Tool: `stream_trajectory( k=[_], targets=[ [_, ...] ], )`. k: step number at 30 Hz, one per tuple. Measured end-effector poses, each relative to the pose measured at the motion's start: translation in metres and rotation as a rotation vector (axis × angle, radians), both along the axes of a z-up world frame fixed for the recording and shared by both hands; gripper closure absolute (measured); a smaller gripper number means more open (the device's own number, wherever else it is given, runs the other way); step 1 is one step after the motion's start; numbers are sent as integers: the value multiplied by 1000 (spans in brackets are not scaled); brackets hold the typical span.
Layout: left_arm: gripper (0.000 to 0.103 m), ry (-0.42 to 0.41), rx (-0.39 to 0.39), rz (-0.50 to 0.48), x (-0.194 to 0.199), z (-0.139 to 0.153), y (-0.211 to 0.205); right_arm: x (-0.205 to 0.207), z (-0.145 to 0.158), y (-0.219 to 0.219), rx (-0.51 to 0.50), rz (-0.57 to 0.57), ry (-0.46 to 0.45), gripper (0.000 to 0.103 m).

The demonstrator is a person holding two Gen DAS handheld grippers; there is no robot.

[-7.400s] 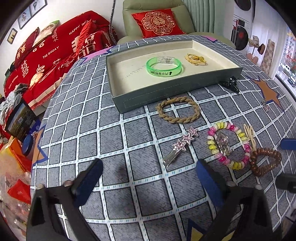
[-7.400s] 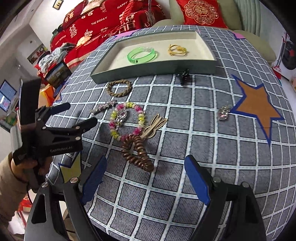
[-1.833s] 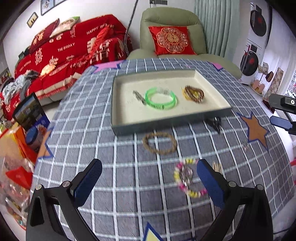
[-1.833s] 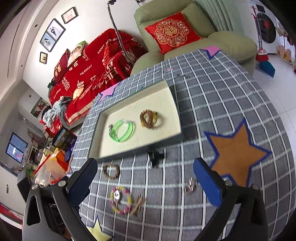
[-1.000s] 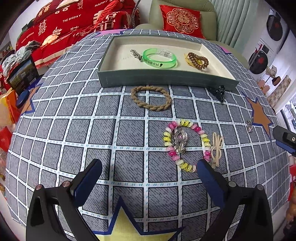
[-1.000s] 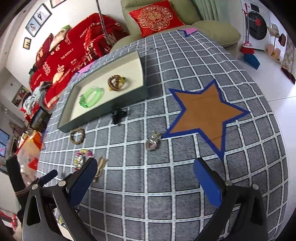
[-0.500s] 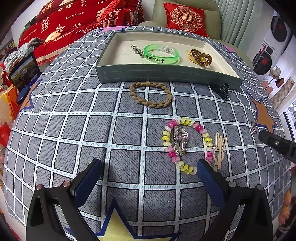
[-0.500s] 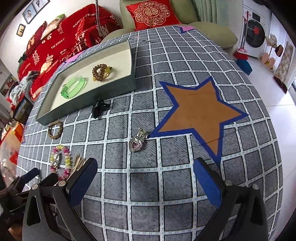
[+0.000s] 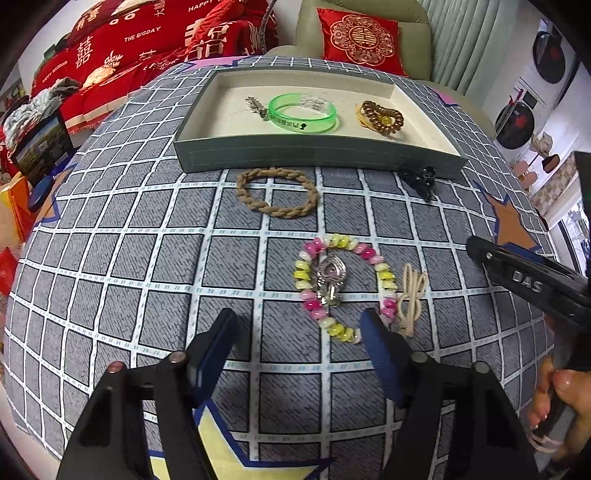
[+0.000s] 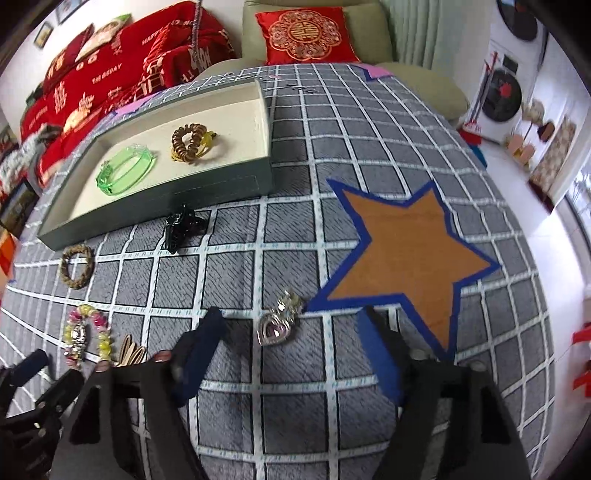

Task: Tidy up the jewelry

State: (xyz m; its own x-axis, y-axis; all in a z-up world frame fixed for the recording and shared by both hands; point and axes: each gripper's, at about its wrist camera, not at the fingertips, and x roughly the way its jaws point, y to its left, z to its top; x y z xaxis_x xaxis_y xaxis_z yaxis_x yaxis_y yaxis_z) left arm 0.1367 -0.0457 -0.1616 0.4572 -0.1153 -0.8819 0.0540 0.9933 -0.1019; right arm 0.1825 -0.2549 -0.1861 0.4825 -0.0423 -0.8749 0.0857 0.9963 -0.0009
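Observation:
A grey tray (image 9: 317,157) at the back holds a green bangle (image 9: 302,112), a brown coil hair tie (image 9: 382,117) and a silver star clip (image 9: 256,107). On the cloth lie a braided tan bracelet (image 9: 277,192), a pink-and-yellow bead bracelet (image 9: 369,254) with a silver heart pendant (image 9: 330,278) inside it, a beige hair tie (image 9: 412,295) and a black claw clip (image 9: 421,181). My left gripper (image 9: 297,332) is open just before the bead bracelet. My right gripper (image 10: 291,332) is open, straddling a heart-shaped silver charm (image 10: 279,323).
The table carries a grey checked cloth with an orange star (image 10: 406,251). A red-covered sofa (image 9: 129,40) and an armchair with a red cushion (image 9: 364,35) stand behind. The right gripper's body (image 9: 532,284) shows at the right of the left wrist view.
Both grippers have come lower and closer to the cloth. The left nears the bead bracelet, the right now straddles the heart charm. Both have narrowed but stay open.

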Motion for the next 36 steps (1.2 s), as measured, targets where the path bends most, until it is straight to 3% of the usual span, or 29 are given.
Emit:
stream_trajectory(
  k=[4, 7, 8, 9, 10, 11, 15, 25, 29, 36],
  targets=[
    [45, -3, -10, -32, -2, 3, -5, 0, 3, 5, -15, 21, -9, 60],
    [61, -4, -22, -64, -5, 5, -11, 1, 4, 7, -15, 30, -6, 70],
    [74, -9, -19, -73, -6, 6, -13, 1, 4, 7, -15, 32, -6, 72],
    [76, -19, -14, -93, -7, 7, -16, 2, 4, 9, -15, 34, -7, 78],
    [87, -27, 3, -107, -8, 8, -19, 2, 4, 9, -16, 35, -8, 86],
    [93, -35, 11, -115, -9, 8, -19, 1, 5, 10, -14, 39, -9, 86],
    [93, -38, -49, -128, -12, 10, -10, -2, 5, 7, 5, 36, -15, 86],
    [93, -78, -100, -129, -14, 29, 13, -13, 13, -8, 128, 31, -19, 86],
    [93, -80, -91, -117, -12, 31, 10, -14, 15, -13, 161, 18, -18, 86],
    [92, -122, 2, -124, 5, 31, 14, -21, 20, -15, 200, 23, -28, 86]
  ],
)
